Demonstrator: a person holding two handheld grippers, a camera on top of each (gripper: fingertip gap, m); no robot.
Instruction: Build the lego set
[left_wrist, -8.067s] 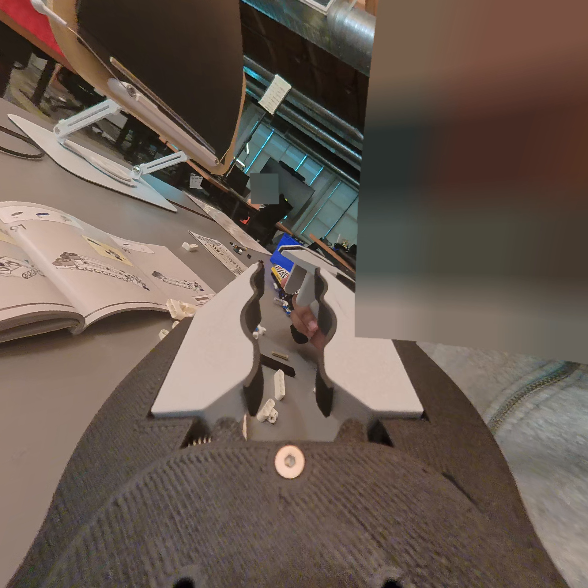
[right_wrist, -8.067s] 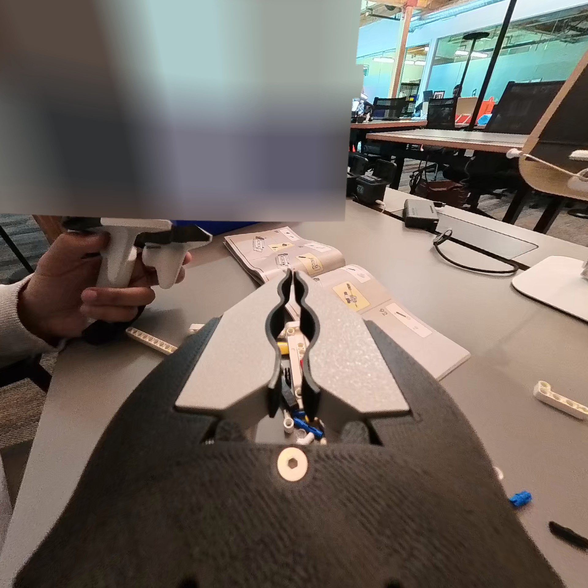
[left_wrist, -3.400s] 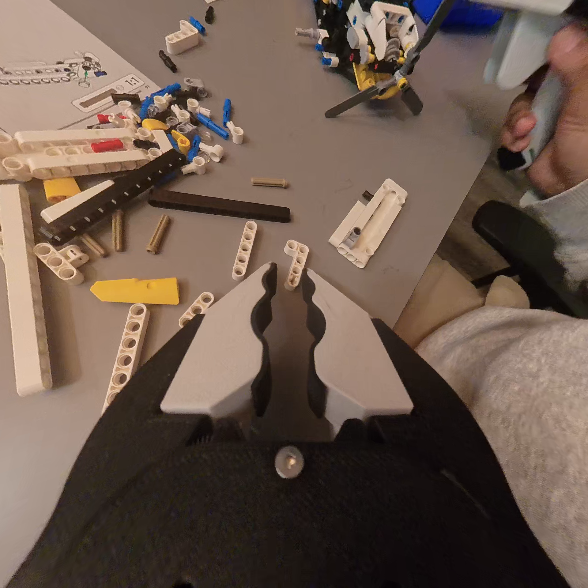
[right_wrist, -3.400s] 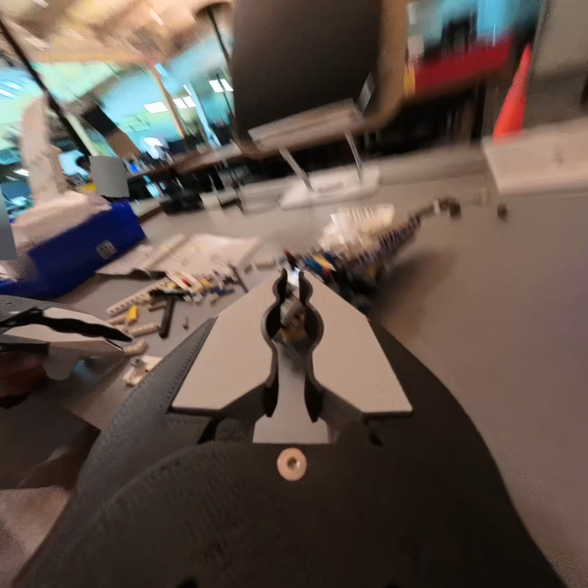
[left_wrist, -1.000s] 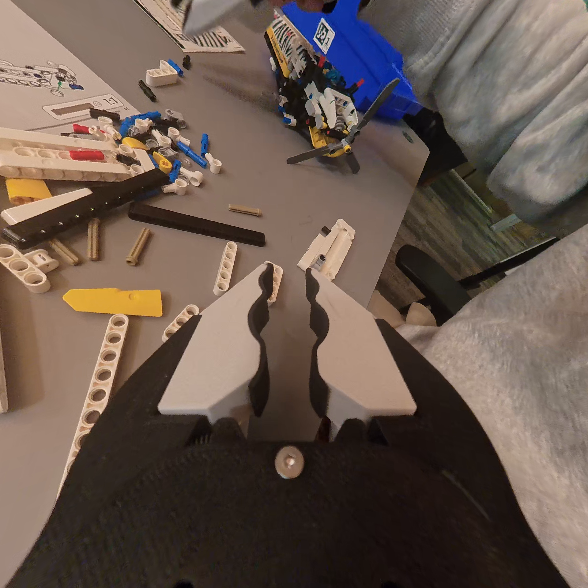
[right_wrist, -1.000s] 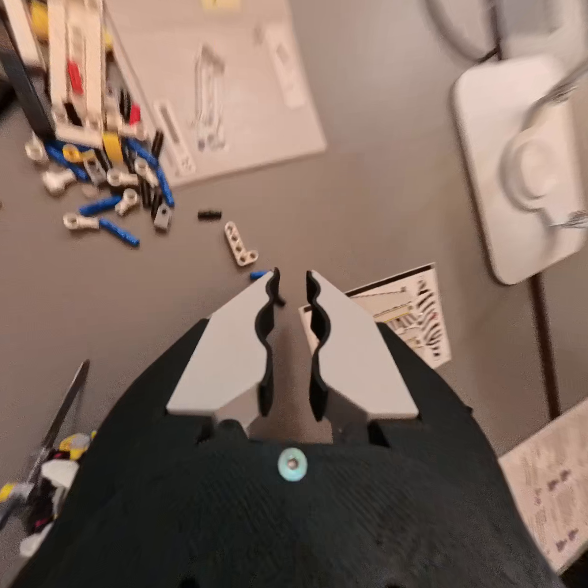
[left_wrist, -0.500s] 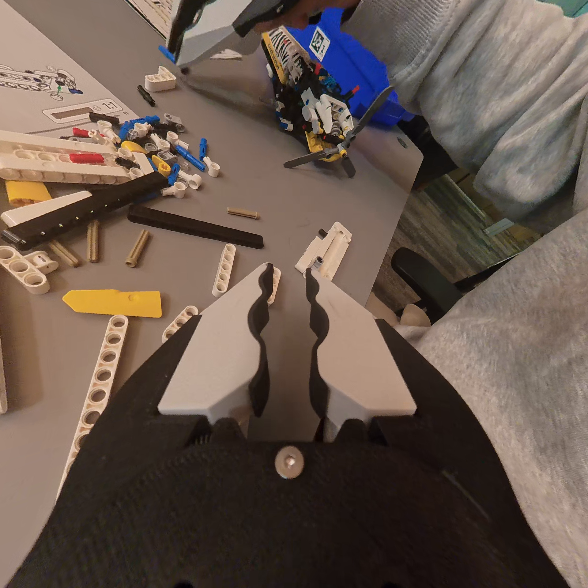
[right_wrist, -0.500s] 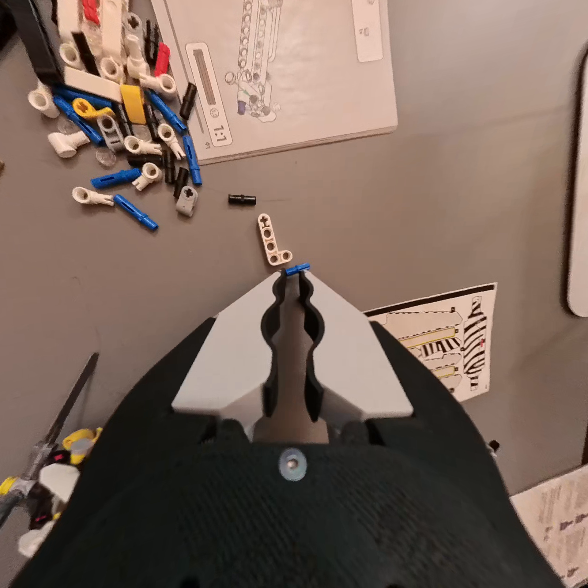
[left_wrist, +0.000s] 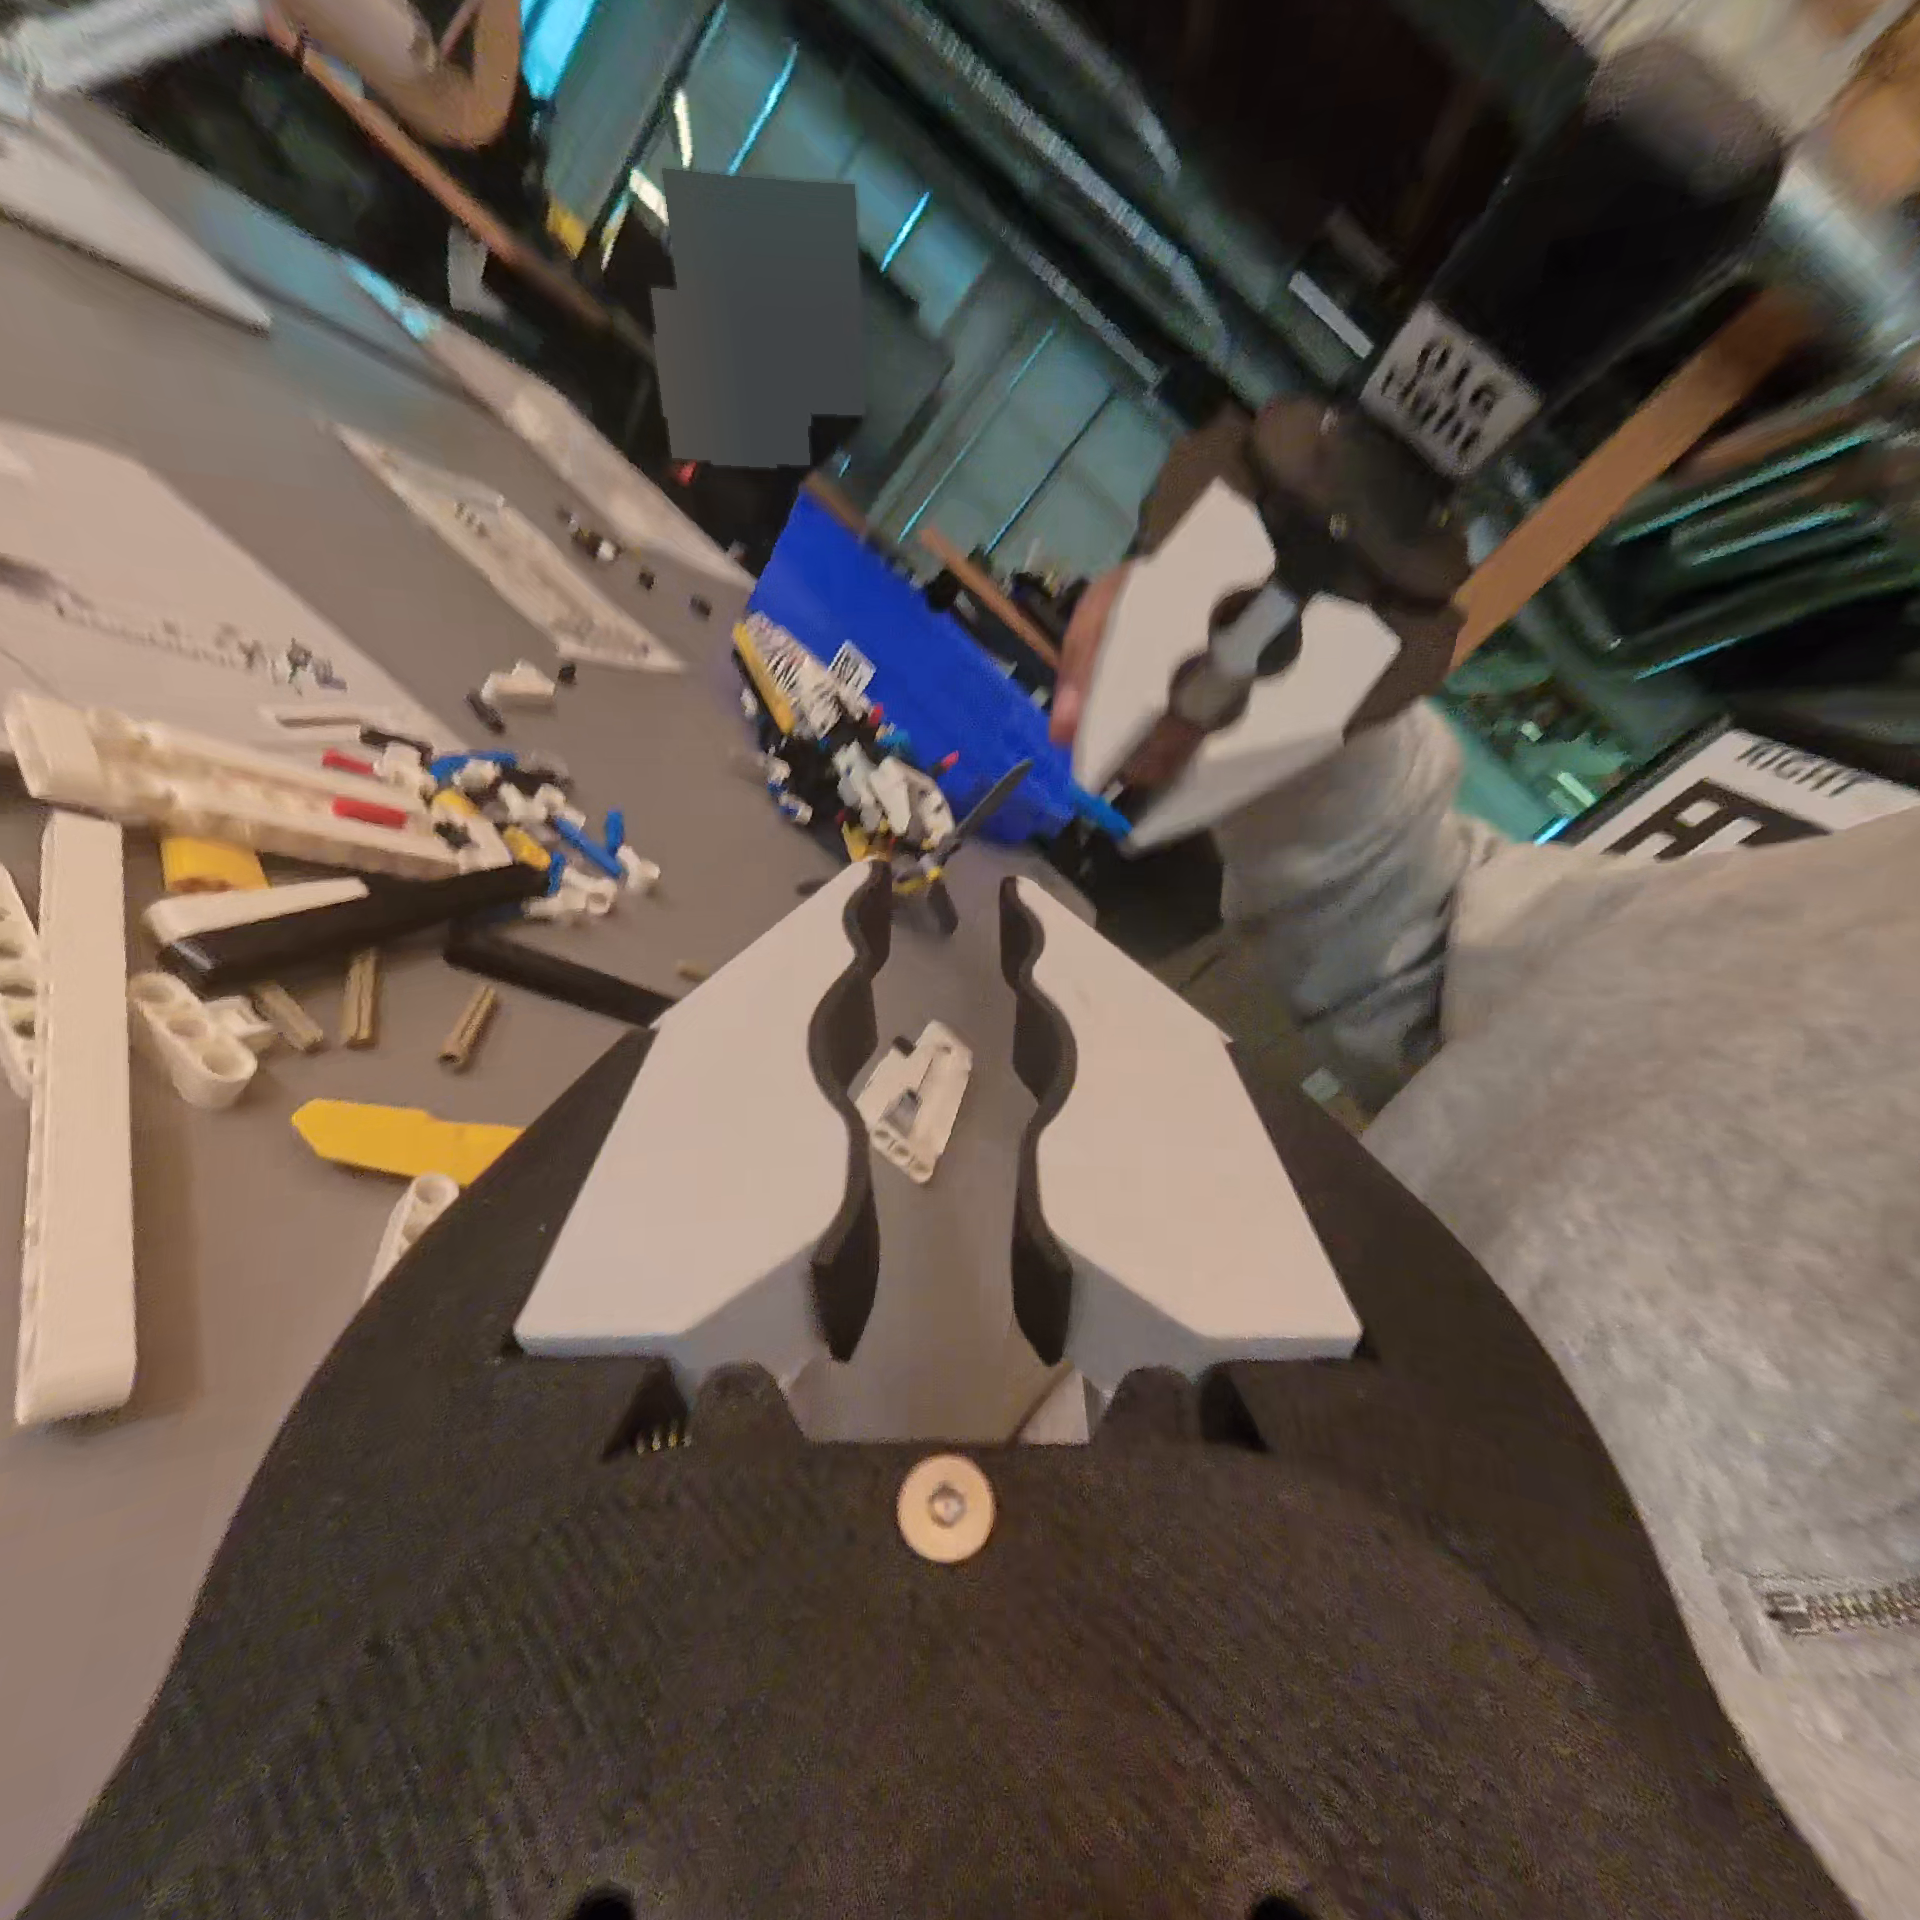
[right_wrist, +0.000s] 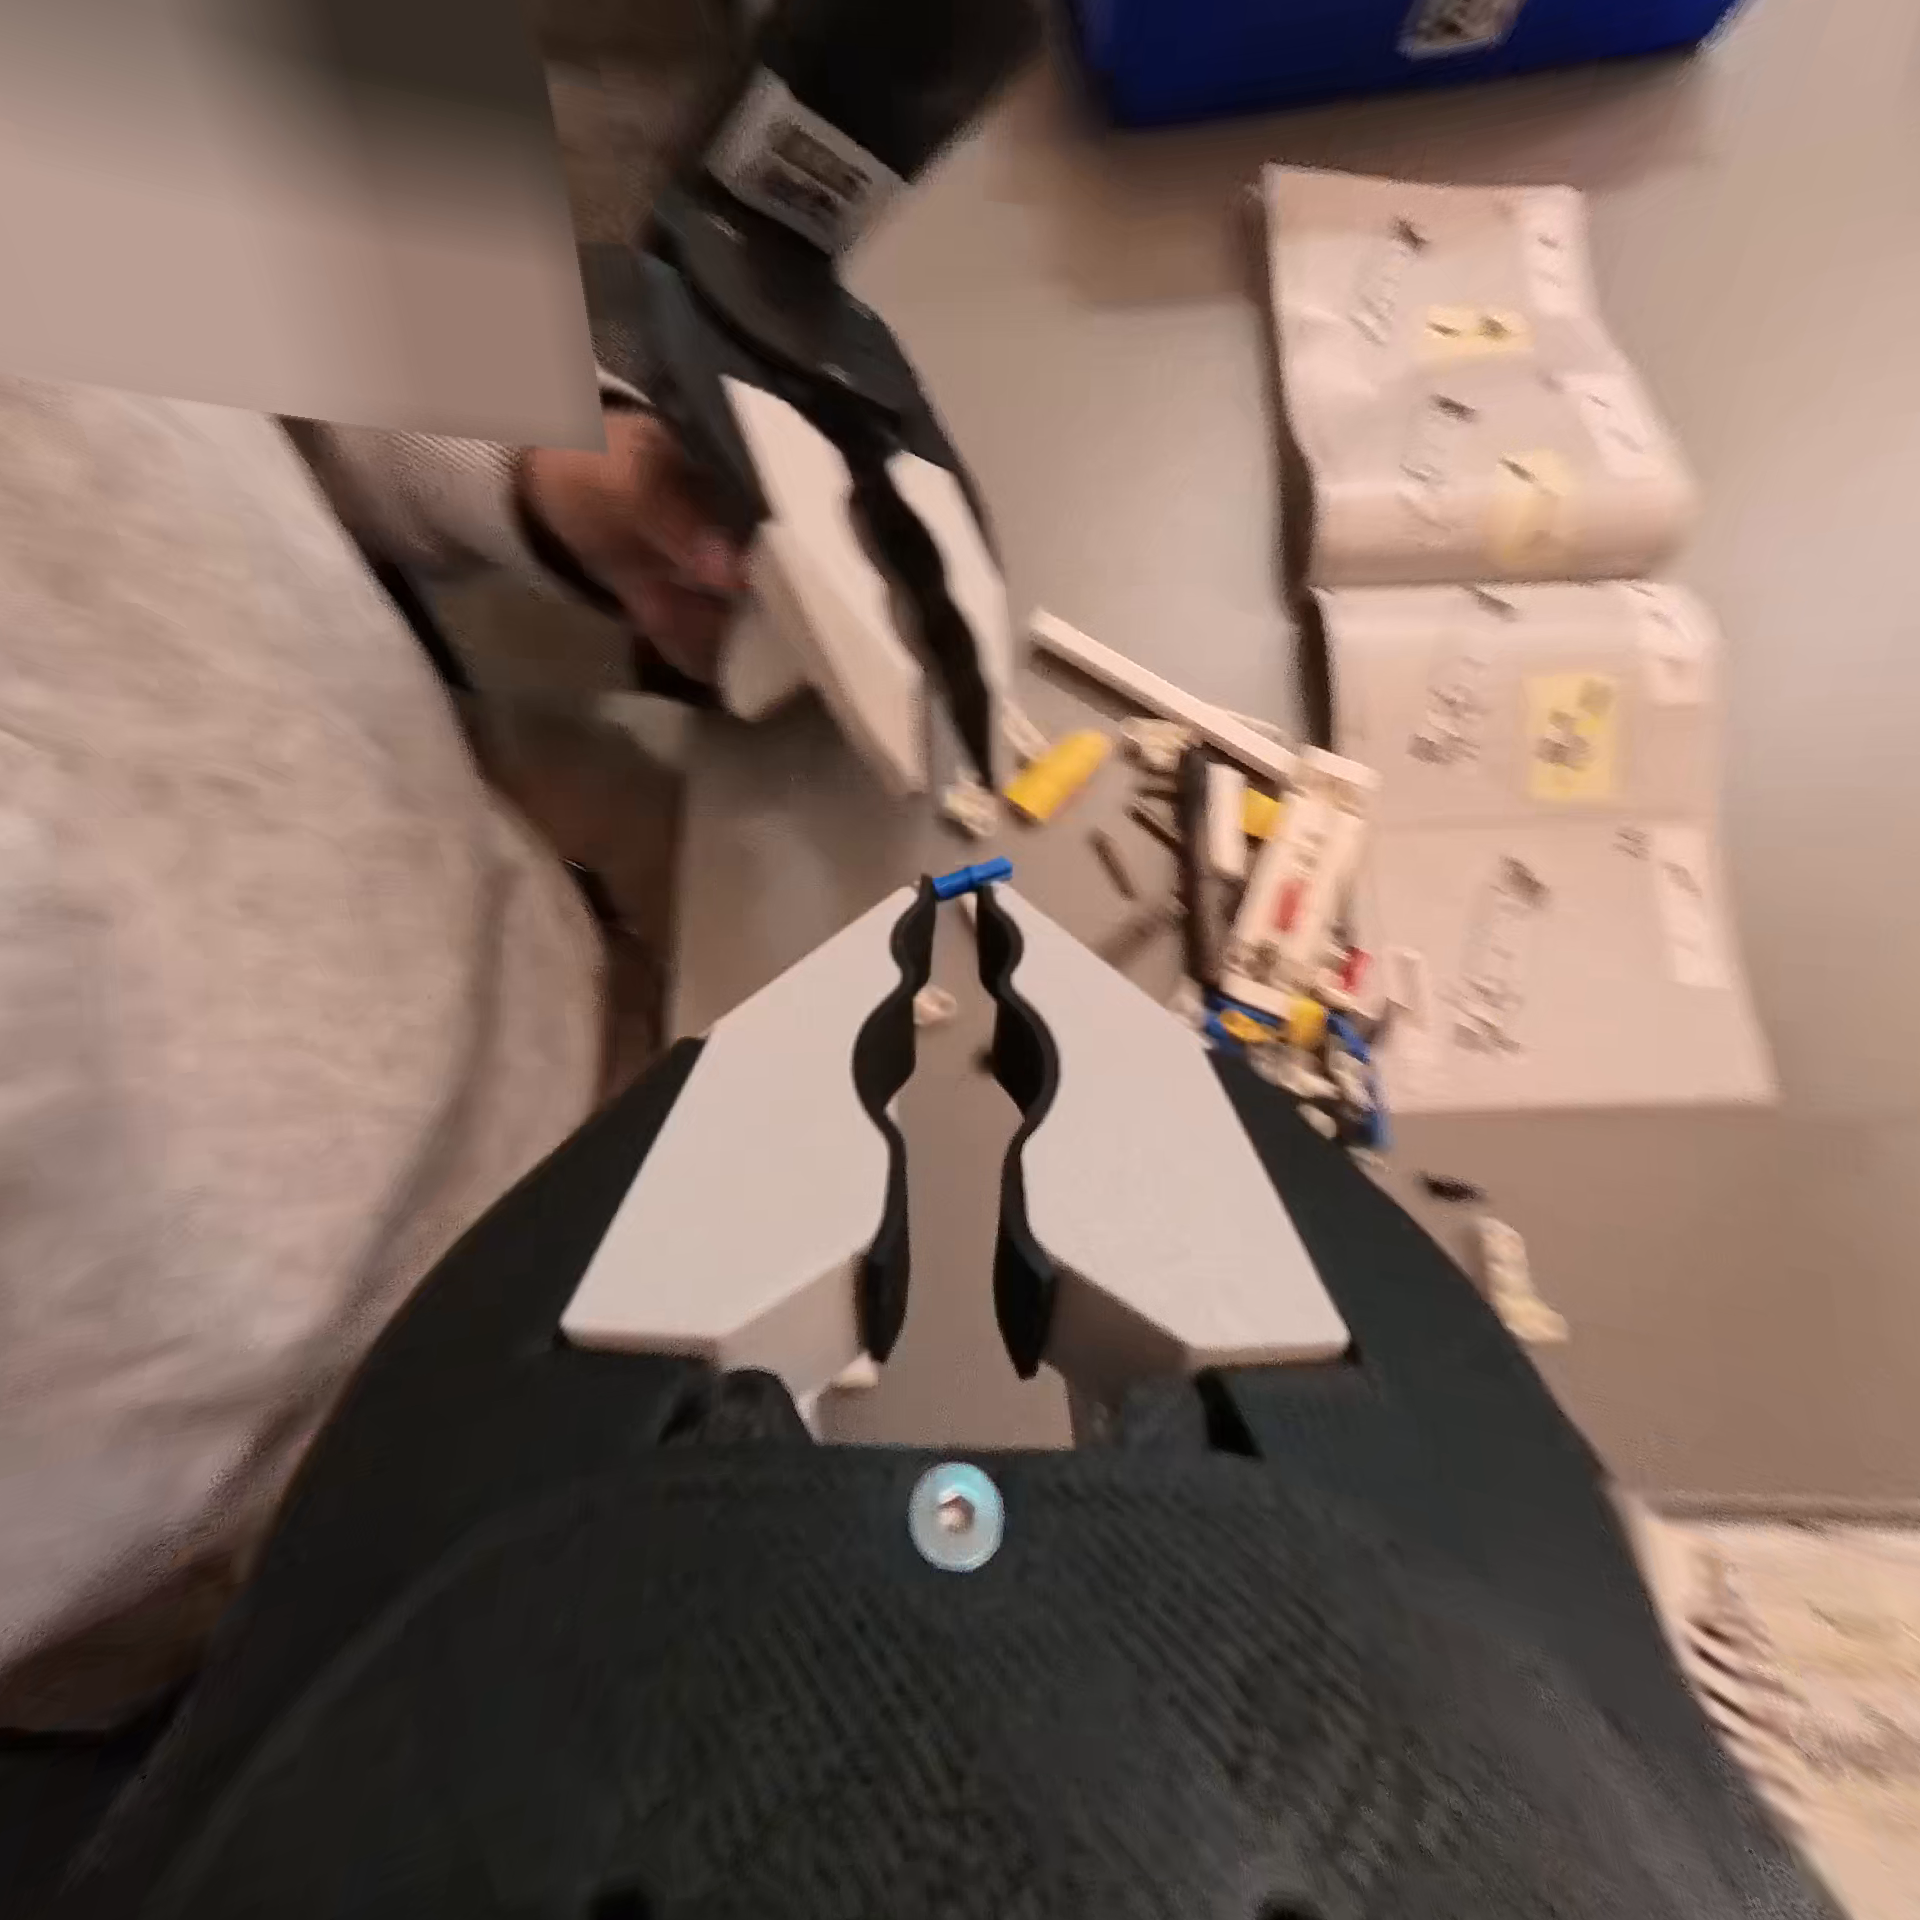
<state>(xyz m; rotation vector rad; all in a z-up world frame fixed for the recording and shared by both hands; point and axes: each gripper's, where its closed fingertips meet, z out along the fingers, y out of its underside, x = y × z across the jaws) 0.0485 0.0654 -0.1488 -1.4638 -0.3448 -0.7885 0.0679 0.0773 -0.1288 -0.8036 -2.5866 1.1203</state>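
My right gripper (right_wrist: 954, 899) is shut on a small blue pin (right_wrist: 971, 878), held crosswise at its fingertips above the grey table (right_wrist: 1558, 1299). It also shows in the left wrist view (left_wrist: 1236, 675), raised at the right with the blue pin (left_wrist: 1101, 816) below its tips. My left gripper (left_wrist: 943, 894) is open and empty, low over the table. A small white assembly (left_wrist: 914, 1101) lies on the table between its fingers. The partly built model with a propeller (left_wrist: 862, 779) stands beyond them. The left gripper also shows in the right wrist view (right_wrist: 883, 623), held by a hand.
A pile of loose parts (left_wrist: 468, 800) lies at the left, with a long white beam (left_wrist: 78, 1122), a yellow piece (left_wrist: 405, 1138) and a black beam (left_wrist: 561, 977). A blue bin (left_wrist: 904, 665) stands behind the model. An open instruction booklet (right_wrist: 1507, 727) lies beyond the parts. Some 4 cm of space lies between my two pairs of fingers.
My right gripper has lifted the blue pin off the table and swung towards the left gripper. My left gripper has tilted up and now frames the white assembly.
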